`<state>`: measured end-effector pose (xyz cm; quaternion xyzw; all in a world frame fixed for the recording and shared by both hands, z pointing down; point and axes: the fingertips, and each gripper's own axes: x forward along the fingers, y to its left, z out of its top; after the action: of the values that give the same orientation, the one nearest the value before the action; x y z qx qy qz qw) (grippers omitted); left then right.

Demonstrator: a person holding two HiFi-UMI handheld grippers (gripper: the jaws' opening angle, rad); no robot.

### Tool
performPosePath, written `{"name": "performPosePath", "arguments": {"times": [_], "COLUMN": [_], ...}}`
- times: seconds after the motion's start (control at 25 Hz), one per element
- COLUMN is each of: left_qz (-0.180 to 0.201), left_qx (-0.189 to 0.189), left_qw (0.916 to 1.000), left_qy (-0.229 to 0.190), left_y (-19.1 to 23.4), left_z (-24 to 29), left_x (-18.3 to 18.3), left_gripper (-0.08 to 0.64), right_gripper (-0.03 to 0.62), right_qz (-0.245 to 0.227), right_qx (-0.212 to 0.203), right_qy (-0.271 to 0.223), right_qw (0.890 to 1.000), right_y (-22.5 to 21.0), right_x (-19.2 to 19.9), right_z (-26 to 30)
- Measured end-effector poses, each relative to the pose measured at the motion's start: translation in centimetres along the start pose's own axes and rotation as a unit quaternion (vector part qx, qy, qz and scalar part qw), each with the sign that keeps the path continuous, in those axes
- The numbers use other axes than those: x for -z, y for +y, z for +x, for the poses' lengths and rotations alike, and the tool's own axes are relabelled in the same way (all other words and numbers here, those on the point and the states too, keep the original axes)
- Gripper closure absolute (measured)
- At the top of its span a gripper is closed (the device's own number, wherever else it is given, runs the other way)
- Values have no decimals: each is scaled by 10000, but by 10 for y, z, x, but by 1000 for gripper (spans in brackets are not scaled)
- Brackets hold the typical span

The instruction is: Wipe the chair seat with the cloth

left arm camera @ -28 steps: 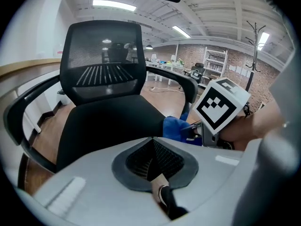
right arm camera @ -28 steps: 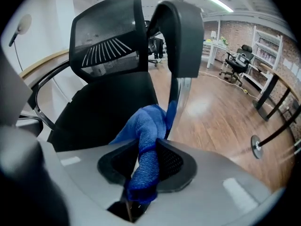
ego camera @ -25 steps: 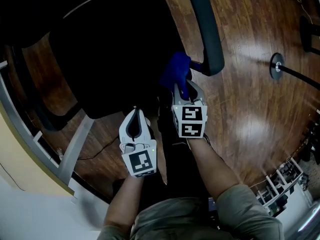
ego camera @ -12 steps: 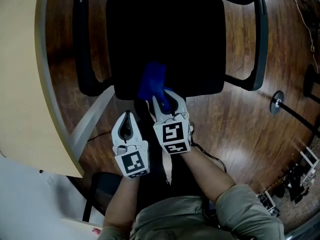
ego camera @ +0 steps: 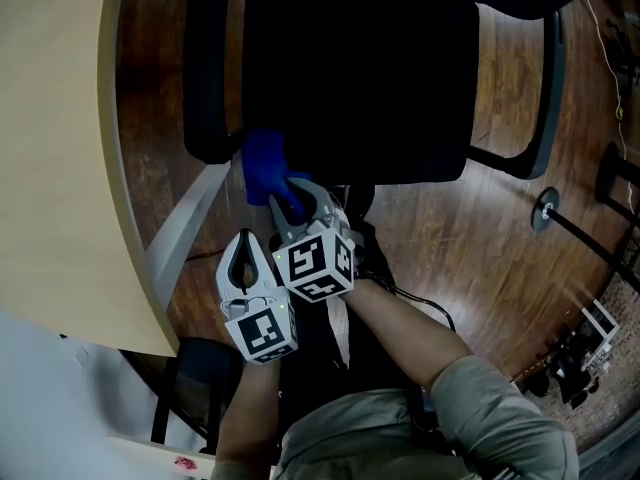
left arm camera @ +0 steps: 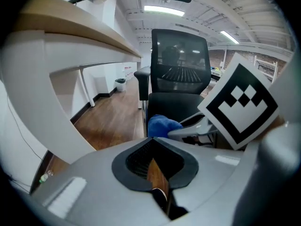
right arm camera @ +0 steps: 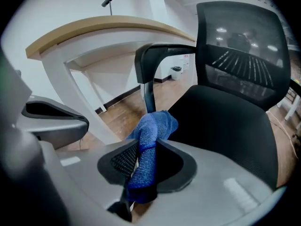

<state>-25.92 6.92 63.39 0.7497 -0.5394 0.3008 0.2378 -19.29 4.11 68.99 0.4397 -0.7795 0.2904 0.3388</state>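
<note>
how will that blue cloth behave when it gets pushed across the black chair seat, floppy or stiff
Probably floppy: the blue woven cloth bunches and folds beyond the jaws of the right gripper. Likely light, since one pinch carries it. It may drag rather than slide on the black fabric chair seat.

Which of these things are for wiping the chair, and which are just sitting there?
For the job:
- blue cloth, clamped in the right gripper
- black chair seat

Just there:
- left gripper, shut with nothing in it
- curved desk
- round stand base on the floor
- small bin by the wall
</note>
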Motion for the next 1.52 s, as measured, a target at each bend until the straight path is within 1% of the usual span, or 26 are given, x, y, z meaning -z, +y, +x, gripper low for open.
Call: {"name": "performPosePath", "arguments": {"times": [0.16,0.28,0.36,0.48,0.64,0.76,0.84,1.04,1.16,1.28,1.44,1.52], "left_qz": [13,95,158,307,605,706,803,1112,1344,1450,1668,1728], "left_qx": [9,79,154,320,650,767,893,1314,1570,1704,1927,1973], "left_qw": [10000,9999,9997,9990,9960,9945,9927,9851,9784,9747,9670,9650], "left_qy": [64,90,89,98,119,-16,-70,-36,16,-21,-2,-10], "left_y": [8,5,-2,-19,-55,-80,-100,-156,-189,-223,-260,-276], "left_z": [2,8,11,16,20,25,29,31,32,33,34,34], "left_x": [9,16,13,8,-6,-17,-21,-26,-31,-35,-41,-44], "left_gripper": [555,555,555,555,555,555,555,555,555,555,555,555], "right_gripper": [500,500,500,499,500,499,499,499,499,500,499,500], "right_qz": [25,103,167,317,610,869,1035,1389,1677,1927,2273,2410], "right_qx": [4,66,126,267,507,728,884,1273,1532,1732,1973,2069], "right_qy": [130,183,178,159,177,190,181,151,140,158,186,202], "right_qw": [9999,9998,9996,9990,9967,9934,9905,9820,9738,9657,9535,9480], "right_y": [8,3,-4,-20,-53,-79,-98,-143,-172,-200,-231,-246], "right_x": [14,22,25,31,46,58,66,93,110,131,161,176], "right_z": [13,16,14,5,-16,-32,-45,-79,-101,-124,-150,-165]}}
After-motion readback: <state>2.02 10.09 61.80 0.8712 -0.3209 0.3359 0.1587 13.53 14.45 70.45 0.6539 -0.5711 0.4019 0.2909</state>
